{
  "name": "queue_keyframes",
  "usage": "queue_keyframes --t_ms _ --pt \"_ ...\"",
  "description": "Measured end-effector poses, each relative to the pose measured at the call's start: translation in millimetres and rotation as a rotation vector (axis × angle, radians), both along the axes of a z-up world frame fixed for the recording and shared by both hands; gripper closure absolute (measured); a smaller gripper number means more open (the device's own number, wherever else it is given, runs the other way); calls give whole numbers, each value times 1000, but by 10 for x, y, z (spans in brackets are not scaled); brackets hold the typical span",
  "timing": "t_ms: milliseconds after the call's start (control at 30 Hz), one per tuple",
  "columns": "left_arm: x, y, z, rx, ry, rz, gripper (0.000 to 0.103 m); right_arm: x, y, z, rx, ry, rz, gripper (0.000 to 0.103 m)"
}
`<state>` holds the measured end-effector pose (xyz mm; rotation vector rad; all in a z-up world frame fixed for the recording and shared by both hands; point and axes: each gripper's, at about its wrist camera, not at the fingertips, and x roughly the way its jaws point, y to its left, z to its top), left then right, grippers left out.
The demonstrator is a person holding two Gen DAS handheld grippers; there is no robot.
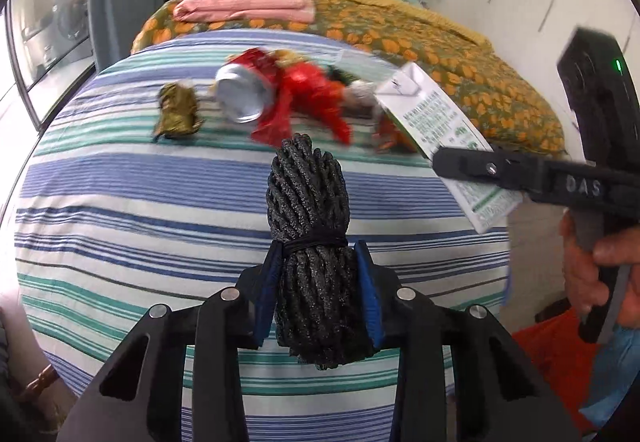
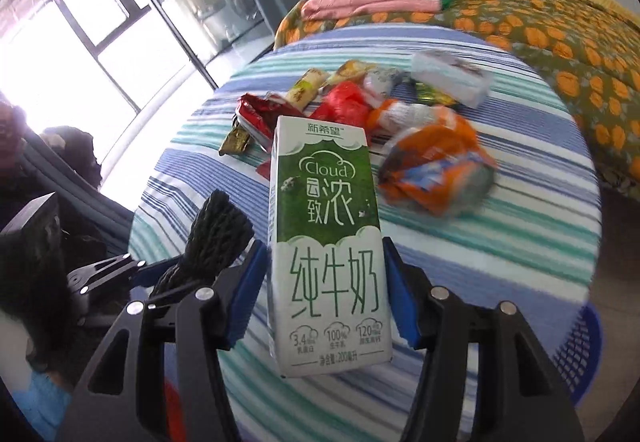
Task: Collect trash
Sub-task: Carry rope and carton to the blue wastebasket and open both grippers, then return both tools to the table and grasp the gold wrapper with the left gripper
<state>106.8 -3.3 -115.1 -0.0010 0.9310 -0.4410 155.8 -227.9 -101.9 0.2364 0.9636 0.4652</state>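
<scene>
The green-and-white cardboard milk carton (image 2: 328, 242) stands upright between our right tongs (image 2: 326, 294), its long axis running straight out along the fingers, and the blue pads (image 2: 400, 294) press against its two narrow sides, so we judge it firmly held and lifted off the striped cloth. In the left wrist view the same carton (image 1: 436, 138) hangs tilted off to the right, above the near edge of the trash heap. Our left tongs (image 1: 320, 282) are closed on a black bundle of braided cord (image 1: 308, 238), tied round its middle, whose long axis also points forward beyond the fingertips.

Both tongs are therefore full, and what the coming move turns on is where the load should go. A blue plastic mesh basket (image 2: 580, 346) shows at the lower right edge of the right wrist view, beside the round bench (image 2: 520, 262) and below its rim; we take it for the bin. It lies to the right of the carton, so the right hand is the nearer one, and we would swing the carton right and down first.

The remaining trash sits further out on the bench: a crushed red drink can (image 1: 248, 90), a red plastic wrapper (image 1: 312, 98), a small olive-gold foil wrapper (image 1: 176, 110) and an orange crumpled packet (image 2: 436, 170), all well apart from both tongs.
</scene>
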Motion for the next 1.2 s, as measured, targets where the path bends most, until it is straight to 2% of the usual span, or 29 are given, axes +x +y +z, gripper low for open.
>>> queue_keyframes --t_ms 100,200,367,567,667,800,833,867,900,933,1033,1133,1200 --pt "-104 -299 110 -54 -2 -58 68 -340 -514 40 24 -19 -95 47" --pt "-224 -740 190 -92 0 -149 68 -629 -1164 -43 -15 -21 -239 47" --pt "-426 -1639 135 -103 33 -311 67 -934 -2162 -481 -85 61 -467 47" --pt "-533 -2666 -269 -47 91 -421 67 -1098 -2834 -1090 -78 143 -580 47" --pt "-492 -3102 -549 -16 125 -449 67 -1101 -3082 -1273 -44 175 -622 47" --pt "-361 -3468 -834 -5 142 -466 64 -1125 -3290 -1404 11 199 -651 45" --pt "-336 -3522 -889 1 135 -463 60 -1133 -3320 -1429 25 202 -654 44" --pt "-291 -3593 -955 8 123 -455 46 -1148 -3340 -1455 37 203 -662 39" --pt "-246 -3648 -1008 16 119 -449 37 -1152 -3384 -1484 49 203 -671 28" --pt "-213 -3671 -1051 22 116 -444 29 -1143 -3403 -1490 64 204 -688 27" --pt "-175 -3715 -1053 27 111 -440 26 -1193 -3487 -1467 89 192 -722 27" --pt "-246 -3565 -853 -9 62 -442 12 -1255 -3498 -1382 74 165 -739 26" --pt "-334 -3446 -705 -28 28 -444 8 -1283 -3483 -1324 64 144 -746 22"
